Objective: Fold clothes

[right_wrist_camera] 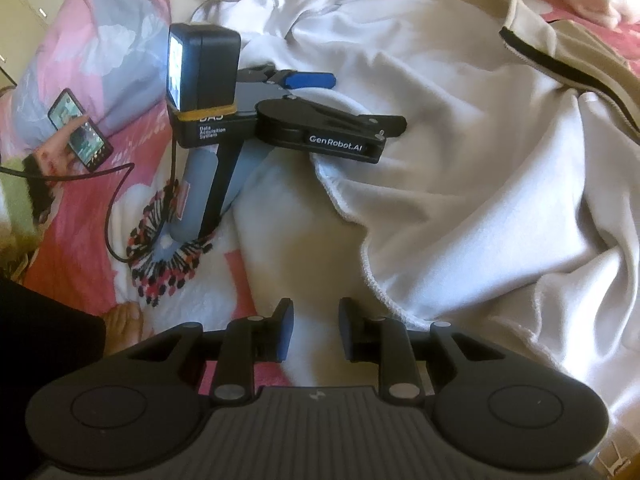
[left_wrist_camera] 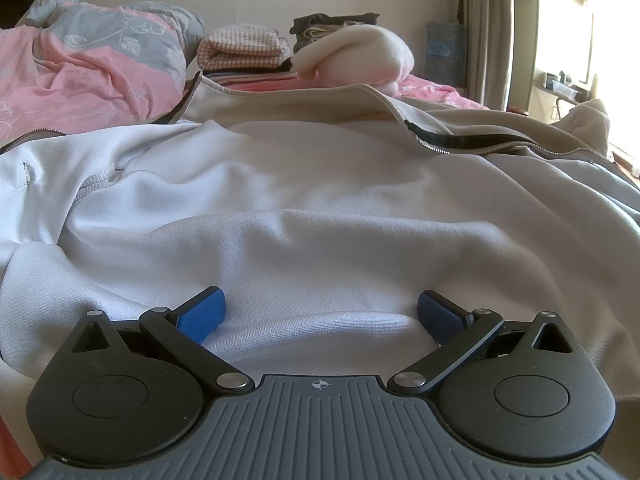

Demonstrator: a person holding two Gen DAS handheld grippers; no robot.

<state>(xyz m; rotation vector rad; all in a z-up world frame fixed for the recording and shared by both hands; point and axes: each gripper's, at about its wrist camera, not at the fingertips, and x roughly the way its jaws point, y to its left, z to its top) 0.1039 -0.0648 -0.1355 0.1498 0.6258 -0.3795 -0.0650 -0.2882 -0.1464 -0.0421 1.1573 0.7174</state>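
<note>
Jacket (right_wrist_camera: 460, 152) spread inside-out across the pink bedding (right_wrist_camera: 72, 200).
At left, the left gripper (left_wrist_camera: 320, 312) lies on its white lining, jaws wide apart, gripping nothing; the right gripper (right_wrist_camera: 316, 334), jaws opening and empty, hovers beside the near hem (right_wrist_camera: 372, 276).

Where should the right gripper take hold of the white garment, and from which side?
Probably at the stitched hem edge of the white garment, just ahead and right of the right gripper. The hem lies as a free, slightly raised border on the bed sheet, so one finger could slide under it from the bare-sheet side. The jaws stand partly open, nothing between them.
</note>
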